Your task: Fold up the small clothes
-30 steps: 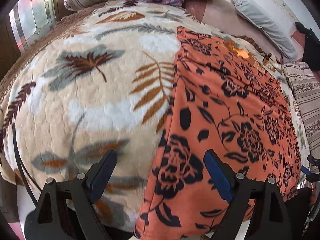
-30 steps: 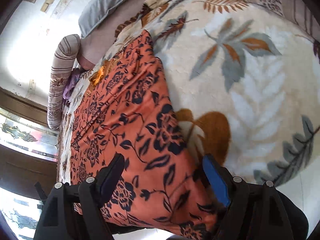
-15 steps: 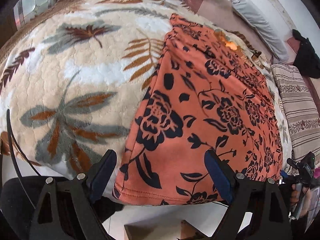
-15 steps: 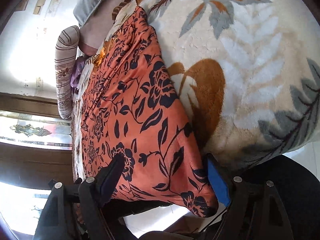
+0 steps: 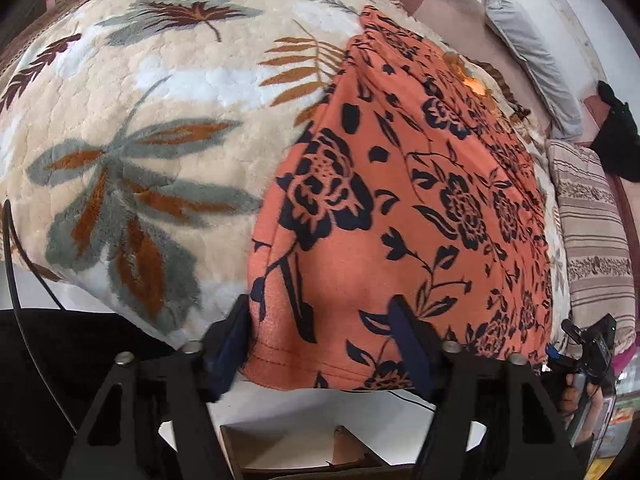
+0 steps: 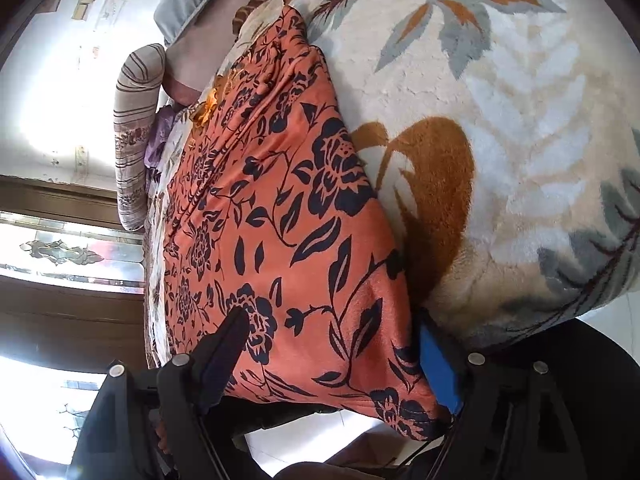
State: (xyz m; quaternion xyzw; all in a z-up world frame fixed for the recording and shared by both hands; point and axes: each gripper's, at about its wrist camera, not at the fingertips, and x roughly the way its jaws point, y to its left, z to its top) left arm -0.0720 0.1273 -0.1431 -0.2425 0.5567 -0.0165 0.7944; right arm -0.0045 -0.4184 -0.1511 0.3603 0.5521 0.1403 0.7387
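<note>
An orange fleece garment printed with black flowers (image 5: 420,208) lies spread on a cream plush blanket with grey and brown leaves (image 5: 140,128), its hemmed near edge hanging just over the bed's front edge; the left gripper (image 5: 320,332) straddles the hem's left corner, jaws closing with the cloth between them, pads not yet plainly pressing; the right gripper (image 6: 332,344) stands wide at the hem's other corner, cloth between its fingers, ungripped; bare blanket stretches broad on both outer sides of the garment; striped bolsters (image 5: 592,220) and a grey pillow (image 5: 528,52) bound the far edge; pale floor (image 5: 280,404) lies below the hem
</note>
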